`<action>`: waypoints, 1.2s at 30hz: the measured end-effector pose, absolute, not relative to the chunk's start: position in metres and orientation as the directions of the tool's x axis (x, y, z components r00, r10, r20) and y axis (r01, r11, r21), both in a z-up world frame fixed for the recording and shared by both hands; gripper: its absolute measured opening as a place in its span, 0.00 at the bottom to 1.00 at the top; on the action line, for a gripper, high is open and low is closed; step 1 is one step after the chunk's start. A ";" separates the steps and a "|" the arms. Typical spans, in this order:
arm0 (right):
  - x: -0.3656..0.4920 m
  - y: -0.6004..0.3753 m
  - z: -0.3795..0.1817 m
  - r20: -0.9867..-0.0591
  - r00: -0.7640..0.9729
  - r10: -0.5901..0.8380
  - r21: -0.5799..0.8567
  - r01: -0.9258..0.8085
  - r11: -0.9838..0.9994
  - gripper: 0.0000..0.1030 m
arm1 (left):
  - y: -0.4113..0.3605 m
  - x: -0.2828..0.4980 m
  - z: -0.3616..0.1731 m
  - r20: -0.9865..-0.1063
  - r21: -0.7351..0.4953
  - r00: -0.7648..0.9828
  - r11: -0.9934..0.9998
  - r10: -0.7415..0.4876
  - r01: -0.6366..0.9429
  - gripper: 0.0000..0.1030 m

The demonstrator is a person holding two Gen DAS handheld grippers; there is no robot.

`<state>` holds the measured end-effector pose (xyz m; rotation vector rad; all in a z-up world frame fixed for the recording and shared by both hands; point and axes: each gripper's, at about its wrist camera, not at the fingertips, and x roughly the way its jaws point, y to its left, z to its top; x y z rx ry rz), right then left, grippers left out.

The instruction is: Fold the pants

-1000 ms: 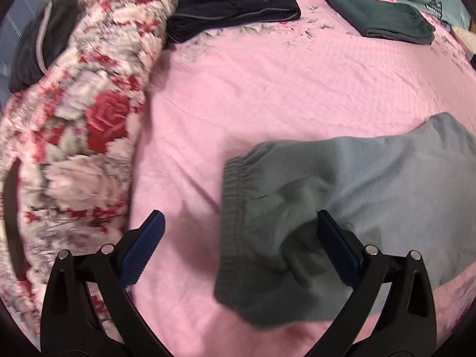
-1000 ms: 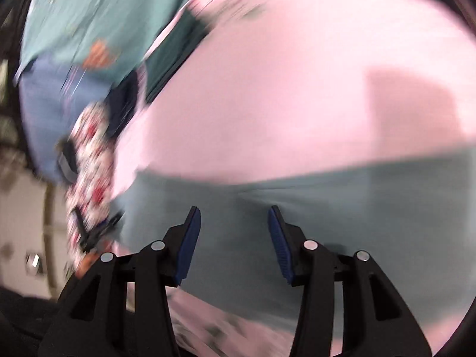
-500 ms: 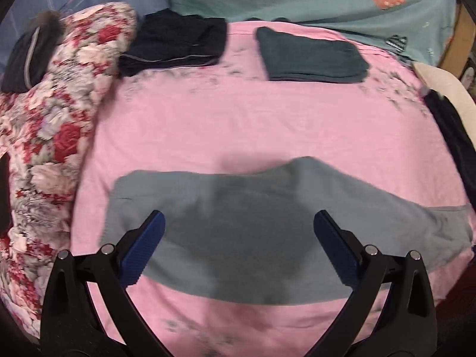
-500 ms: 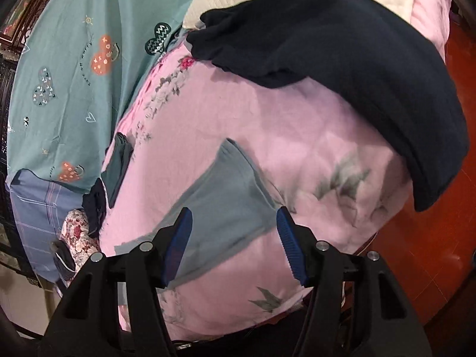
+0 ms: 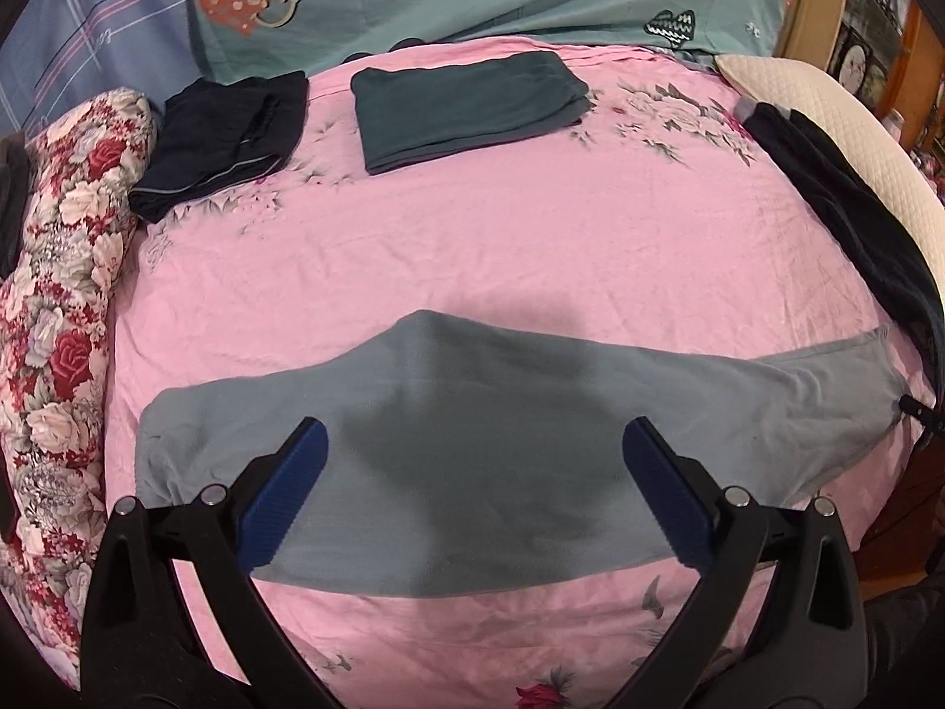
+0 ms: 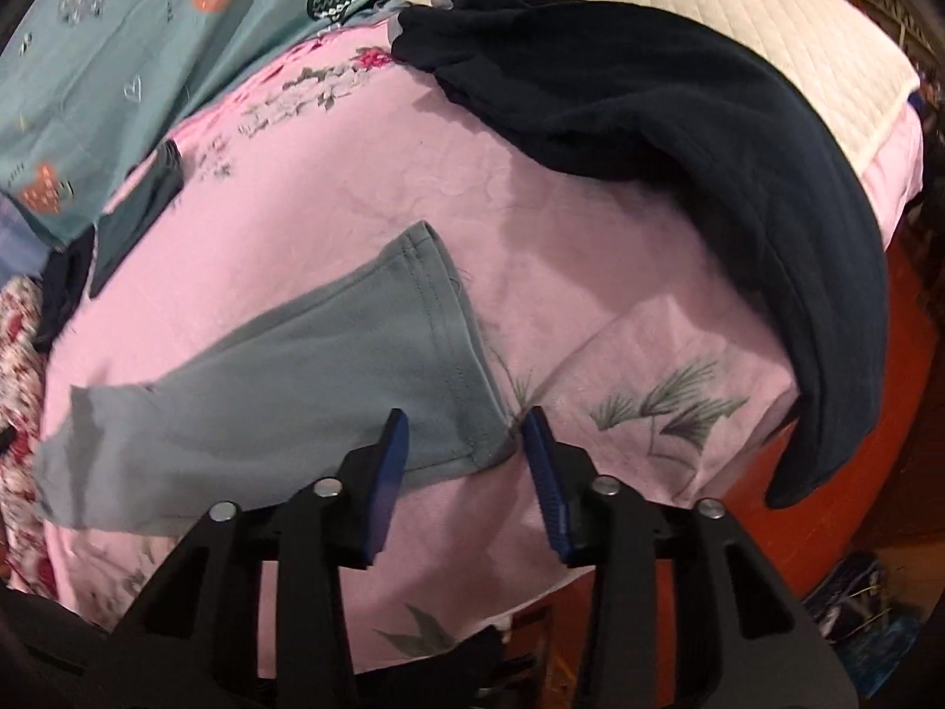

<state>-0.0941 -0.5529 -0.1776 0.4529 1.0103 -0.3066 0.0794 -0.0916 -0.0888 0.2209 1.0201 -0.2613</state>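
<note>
Grey-blue pants (image 5: 508, 449) lie flat across the near part of the pink bedsheet (image 5: 472, 248), folded lengthwise, stretching left to right. My left gripper (image 5: 472, 490) is open wide and empty, held above the middle of the pants. In the right wrist view the hem end of the pants (image 6: 378, 366) lies near the bed's corner. My right gripper (image 6: 466, 461) is open and empty, its fingertips on either side of the hem's near corner.
Folded dark teal pants (image 5: 466, 106) and folded navy pants (image 5: 224, 142) lie at the back. A floral quilt (image 5: 59, 295) runs along the left. A dark garment (image 6: 679, 136) drapes over a cream pillow (image 6: 709, 6) at the right edge. The floor (image 6: 874, 472) is beyond the corner.
Both grippers have let go and pulled back from the pants, which now lie spread flat. The left view rose and widened; the right gripper swung to the hem end.
</note>
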 end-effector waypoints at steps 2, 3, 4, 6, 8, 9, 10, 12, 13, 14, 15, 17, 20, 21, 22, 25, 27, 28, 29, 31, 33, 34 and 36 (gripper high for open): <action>-0.094 -0.552 -0.175 -0.866 0.496 -0.063 0.194 0.449 0.872 0.27 | -0.093 0.077 -0.087 -0.857 0.063 0.503 0.945 -0.114 0.322 0.98; -0.096 -0.550 -0.170 -0.854 0.513 -0.081 0.180 0.438 0.881 0.25 | -0.092 0.077 -0.087 -0.856 0.062 0.503 0.945 -0.116 0.322 0.98; -0.097 -0.548 -0.165 -0.834 0.544 -0.090 0.177 0.418 0.891 0.25 | -0.091 0.078 -0.087 -0.858 0.057 0.501 0.946 -0.117 0.319 0.98; -0.095 -0.548 -0.161 -0.821 0.562 -0.101 0.174 0.415 0.893 0.25 | -0.089 0.079 -0.089 -0.862 0.051 0.494 0.949 -0.116 0.311 0.98; -0.087 -0.556 -0.171 -0.844 0.535 -0.038 0.221 0.411 0.884 0.25 | -0.088 0.080 -0.091 -0.865 0.041 0.487 0.951 -0.119 0.307 0.98; -0.084 -0.558 -0.178 -0.862 0.507 -0.022 0.223 0.416 0.881 0.26 | -0.087 0.079 -0.090 -0.864 0.040 0.489 0.952 -0.120 0.305 0.98; -0.083 -0.559 -0.181 -0.871 0.491 -0.023 0.210 0.415 0.885 0.27 | -0.087 0.078 -0.090 -0.863 0.041 0.492 0.952 -0.119 0.303 0.98; -0.082 -0.558 -0.179 -0.881 0.473 -0.012 0.202 0.398 0.895 0.27 | -0.086 0.078 -0.091 -0.863 0.035 0.490 0.955 -0.120 0.294 0.98; -0.081 -0.559 -0.179 -0.888 0.459 0.007 0.209 0.391 0.896 0.27 | -0.085 0.078 -0.093 -0.865 0.029 0.487 0.956 -0.121 0.291 0.98; -0.080 -0.558 -0.179 -0.892 0.451 0.015 0.209 0.383 0.900 0.26 | -0.083 0.078 -0.094 -0.867 0.026 0.484 0.958 -0.120 0.284 0.98; -0.079 -0.559 -0.179 -0.896 0.443 0.020 0.205 0.375 0.904 0.26 | -0.082 0.078 -0.094 -0.868 0.025 0.483 0.959 -0.119 0.281 0.98; -0.076 -0.562 -0.178 -0.904 0.426 0.033 0.211 0.378 0.901 0.25 | -0.079 0.077 -0.094 -0.865 0.022 0.487 0.962 -0.118 0.274 0.98; -0.075 -0.558 -0.176 -0.916 0.402 -0.007 0.161 0.384 0.909 0.27 | -0.073 0.079 -0.095 -0.868 0.016 0.484 0.967 -0.113 0.255 0.98; -0.076 -0.555 -0.177 -0.915 0.404 -0.015 0.152 0.378 0.913 0.29 | -0.073 0.080 -0.096 -0.869 0.012 0.482 0.969 -0.113 0.248 0.98; -0.075 -0.553 -0.177 -0.916 0.399 -0.025 0.139 0.376 0.916 0.29 | -0.072 0.080 -0.097 -0.870 0.006 0.480 0.970 -0.114 0.243 0.98; -0.070 -0.549 -0.177 -0.932 0.361 -0.047 0.099 0.377 0.921 0.28 | -0.072 0.082 -0.098 -0.872 -0.003 0.476 0.972 -0.118 0.234 0.98; -0.065 -0.547 -0.176 -0.938 0.346 -0.012 0.119 0.354 0.928 0.12 | -0.072 0.083 -0.095 -0.866 -0.005 0.485 0.972 -0.122 0.236 0.98; -0.064 -0.545 -0.175 -0.942 0.336 -0.017 0.109 0.354 0.929 0.11 | -0.072 0.084 -0.094 -0.862 -0.005 0.491 0.971 -0.125 0.238 0.98; -0.064 -0.545 -0.174 -0.941 0.337 -0.011 0.117 0.357 0.927 0.10 | -0.070 0.084 -0.092 -0.858 -0.004 0.498 0.972 -0.125 0.237 0.98; -0.070 -0.552 -0.169 -0.923 0.381 0.055 0.215 0.395 0.893 0.10 | -0.067 0.086 -0.091 -0.856 -0.003 0.503 0.974 -0.120 0.227 0.98; -0.076 -0.555 -0.158 -0.892 0.446 0.078 0.281 0.409 0.868 0.10 | -0.062 0.088 -0.091 -0.857 -0.006 0.501 0.976 -0.116 0.216 0.98; -0.077 -0.554 -0.152 -0.881 0.465 0.082 0.295 0.407 0.864 0.10 | -0.059 0.090 -0.092 -0.859 -0.006 0.500 0.978 -0.112 0.208 0.98; -0.078 -0.546 -0.136 -0.855 0.511 0.093 0.325 0.387 0.863 0.10 | -0.053 0.091 -0.091 -0.857 -0.006 0.504 0.980 -0.107 0.198 0.98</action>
